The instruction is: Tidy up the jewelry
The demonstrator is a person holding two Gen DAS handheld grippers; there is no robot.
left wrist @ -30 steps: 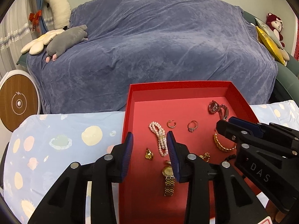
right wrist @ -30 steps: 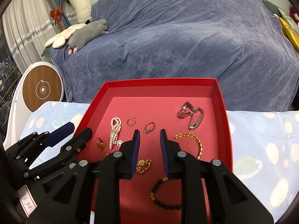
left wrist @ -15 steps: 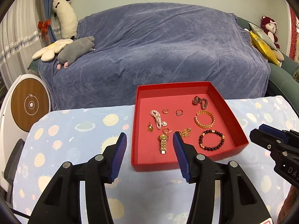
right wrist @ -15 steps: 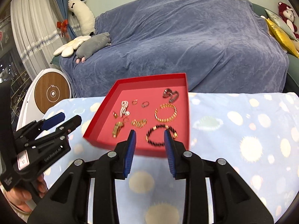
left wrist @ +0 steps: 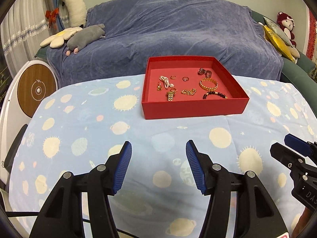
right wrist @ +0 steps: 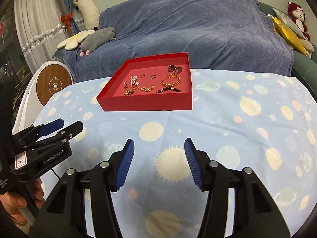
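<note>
A red tray point(left wrist: 194, 107) stands at the far middle of the table and holds several pieces: a gold bangle point(left wrist: 208, 84), a dark bead bracelet point(left wrist: 215, 94), a gold watch point(left wrist: 170, 96), a pearl strand point(left wrist: 165, 80) and small rings. My left gripper point(left wrist: 158, 148) hovers open over the cloth, well short of the tray, with nothing between its fingers. In the right wrist view the tray point(right wrist: 146, 104) sits ahead to the left. My right gripper point(right wrist: 158, 144) has its jaws opening, also empty. Each gripper shows at the edge of the other's view.
A light blue tablecloth point(left wrist: 83, 130) with planet prints covers the table. Behind it is a sofa under a blue throw point(left wrist: 178, 29) with plush toys at both ends. A round white and wood device point(left wrist: 37, 90) stands left of the table. A hand point(right wrist: 17, 204) holds the left gripper.
Both grippers have pulled back from over the tray to the near part of the table. Their jaws have widened. The jewelry lies in the tray as before.
</note>
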